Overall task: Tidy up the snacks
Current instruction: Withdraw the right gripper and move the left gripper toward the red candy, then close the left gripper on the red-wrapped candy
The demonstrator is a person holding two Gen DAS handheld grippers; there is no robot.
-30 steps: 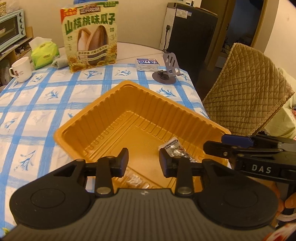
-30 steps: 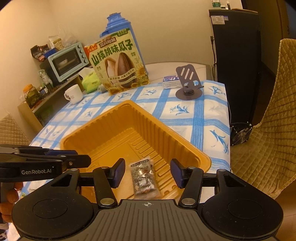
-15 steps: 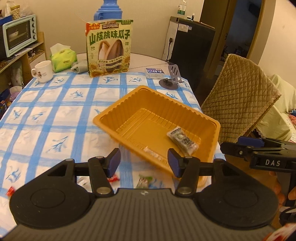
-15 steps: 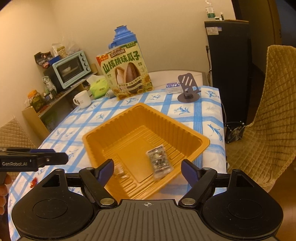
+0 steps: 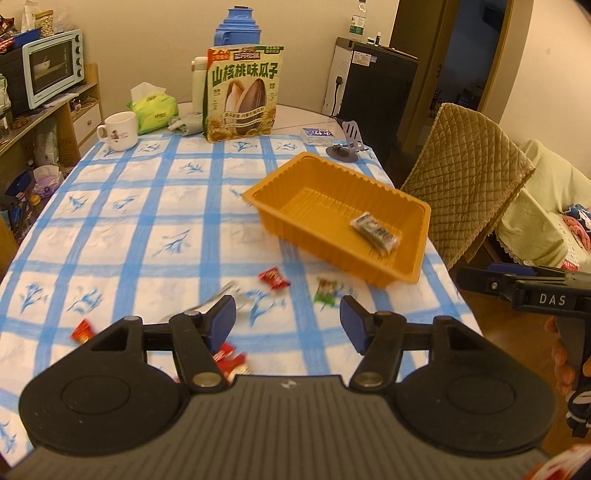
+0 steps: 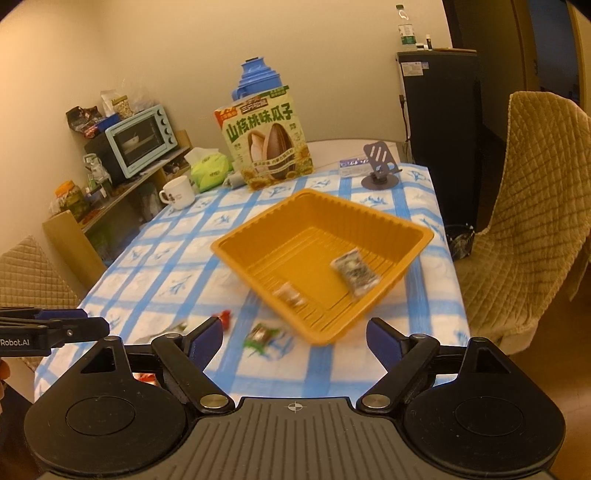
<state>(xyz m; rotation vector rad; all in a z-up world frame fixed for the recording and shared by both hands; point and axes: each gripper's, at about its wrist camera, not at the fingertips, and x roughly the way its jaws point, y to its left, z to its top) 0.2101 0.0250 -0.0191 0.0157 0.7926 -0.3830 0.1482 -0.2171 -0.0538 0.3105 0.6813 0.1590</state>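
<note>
An orange plastic tray [image 5: 413,206] [image 6: 413,230] sits on the blue-checked tablecloth near the right edge. In it lie a clear grey snack packet [image 5: 375,233] [image 6: 354,272] and a small clear-wrapped snack [image 6: 290,295]. Loose sweets lie in front of the tray: a red one [image 5: 273,278] [image 6: 223,316], a green one [image 5: 325,290] [image 6: 260,335], a silvery wrapper [image 5: 218,299] and more red ones [image 5: 83,329]. My left gripper [image 5: 287,321] is open and empty, above the sweets. My right gripper [image 6: 295,338] is open and empty, before the tray's near corner.
A large sunflower-seed bag [image 5: 242,94] [image 6: 267,142], blue thermos [image 5: 238,27], tissue pack [image 5: 153,112], white mug [image 5: 118,131] and phone stand [image 5: 349,142] stand at the table's far end. A quilted chair [image 5: 465,173] is at the right. A shelf with a toaster oven [image 6: 138,140] is at the left.
Both grippers have pulled back and up from the tray and opened wider. The loose sweets in front of the tray have come into view.
</note>
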